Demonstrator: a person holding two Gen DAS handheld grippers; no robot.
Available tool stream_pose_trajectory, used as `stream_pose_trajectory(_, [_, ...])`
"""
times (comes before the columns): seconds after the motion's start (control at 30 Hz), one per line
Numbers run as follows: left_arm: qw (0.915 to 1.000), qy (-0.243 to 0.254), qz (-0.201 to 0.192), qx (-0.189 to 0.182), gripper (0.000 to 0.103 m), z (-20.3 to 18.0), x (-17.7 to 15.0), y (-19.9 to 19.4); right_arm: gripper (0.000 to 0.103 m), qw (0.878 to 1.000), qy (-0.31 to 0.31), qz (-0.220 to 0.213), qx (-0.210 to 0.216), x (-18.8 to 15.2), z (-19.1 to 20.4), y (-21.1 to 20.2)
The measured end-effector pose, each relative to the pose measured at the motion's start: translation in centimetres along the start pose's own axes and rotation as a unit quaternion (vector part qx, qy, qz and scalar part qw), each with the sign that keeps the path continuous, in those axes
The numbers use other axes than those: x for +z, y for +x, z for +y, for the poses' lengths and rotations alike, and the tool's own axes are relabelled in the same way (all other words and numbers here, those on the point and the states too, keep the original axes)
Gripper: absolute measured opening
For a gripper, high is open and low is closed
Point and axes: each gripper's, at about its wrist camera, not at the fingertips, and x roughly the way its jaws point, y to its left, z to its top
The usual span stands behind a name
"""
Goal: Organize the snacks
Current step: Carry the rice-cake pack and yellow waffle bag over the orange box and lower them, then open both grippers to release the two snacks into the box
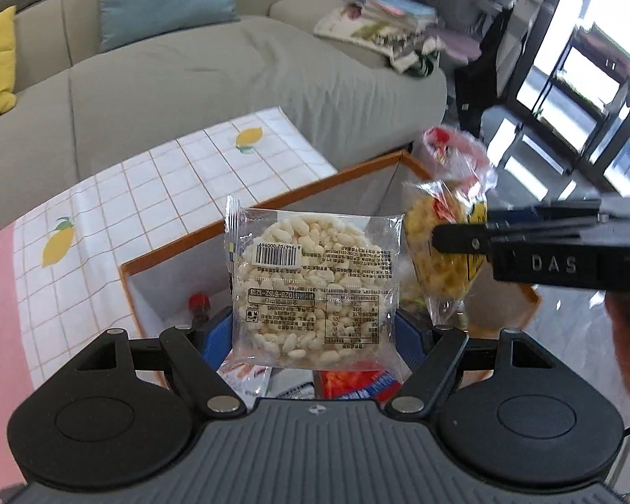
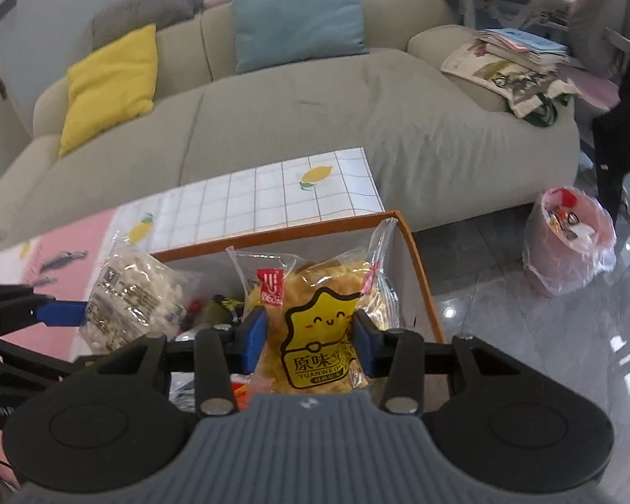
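Observation:
In the left wrist view, my left gripper [image 1: 315, 336] is shut on a clear packet holding a round white puffed rice cake [image 1: 315, 290], its label side facing the camera. It hangs over an open box with an orange rim [image 1: 273, 198]. In the right wrist view, my right gripper [image 2: 308, 340] is shut on a yellow snack packet with a star face [image 2: 315, 336], its blue pads [image 2: 254, 336] pressing both sides. Both packets are held side by side above the box [image 2: 416, 260]. The rice cake packet [image 2: 130, 298] appears at the left of the right wrist view, and the yellow packet [image 1: 441, 248] at the right of the left wrist view.
Inside the box lie a red-capped bottle [image 1: 199, 304] and a red packet [image 1: 357, 382]. The box sits by a lemon-print tablecloth [image 1: 168, 176]. A beige sofa [image 2: 315, 109] with cushions is behind. A bagged waste bin [image 2: 567, 239] stands on the floor at the right.

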Motion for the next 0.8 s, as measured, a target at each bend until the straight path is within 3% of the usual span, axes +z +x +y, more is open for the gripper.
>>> stream_pose_trajectory(0.27, [0.9971, 0.041, 0.062, 0.014, 0.089, -0.7, 0.6, 5.2, 0.042, 0.998, -0.036, 0.049, -0.015, 1.0, -0.4, 5.1])
stream_pose_trajectory(0.57, [0.9917, 0.055, 0.114, 0.023, 0.092, -0.8, 0.3, 7.5, 0.043, 0.994, -0.061, 0.080, -0.030, 1.2, -0.1, 7.6])
stream_pose_trajectory(0.8, [0.9934, 0.044, 0.105, 0.015, 0.103, -0.3, 0.5, 6.4, 0.054, 0.994, -0.063, 0.082, -0.044, 1.1, 0.4, 7.5])
